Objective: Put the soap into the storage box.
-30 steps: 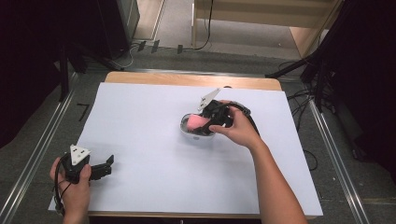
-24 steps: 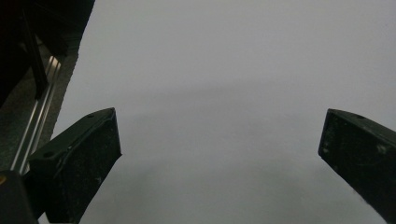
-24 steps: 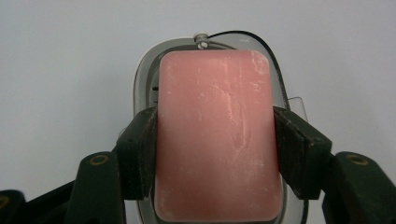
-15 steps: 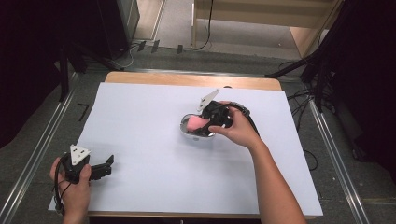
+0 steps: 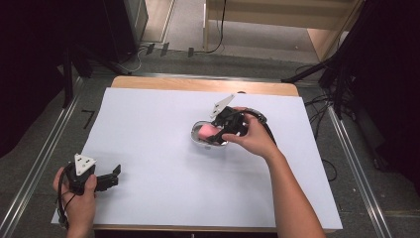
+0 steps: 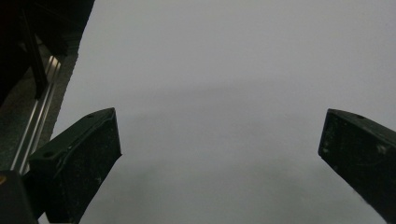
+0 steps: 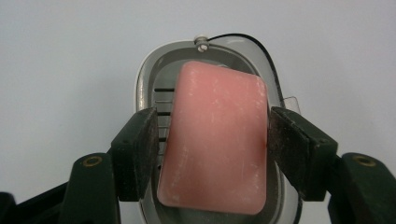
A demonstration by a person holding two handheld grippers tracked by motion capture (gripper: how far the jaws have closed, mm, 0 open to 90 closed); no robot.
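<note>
2 claws at work: right claw (image 7: 211,140) pinches the pink soap bar (image 7: 217,135) by its long sides over the soap dish (image 7: 148,84), probably to seat it flat, while left claw (image 5: 110,179) rests spread on the counter (image 5: 148,198).

So the right gripper (image 7: 211,149) has its two black jaws on either side of a pink soap bar (image 7: 215,140), one pad against each long edge, pretty much clamped on it. The bar is a rounded rectangle with whitish scuffs across its face, and it sits a bit tilted over a grey oval soap dish (image 7: 149,84). You can see the dish's drain slots peeking out just left of the bar, plus a small screw at the rim's far end with a thin black wire curving off it. Everything sits on a plain white table surface (image 7: 65,56).
</note>
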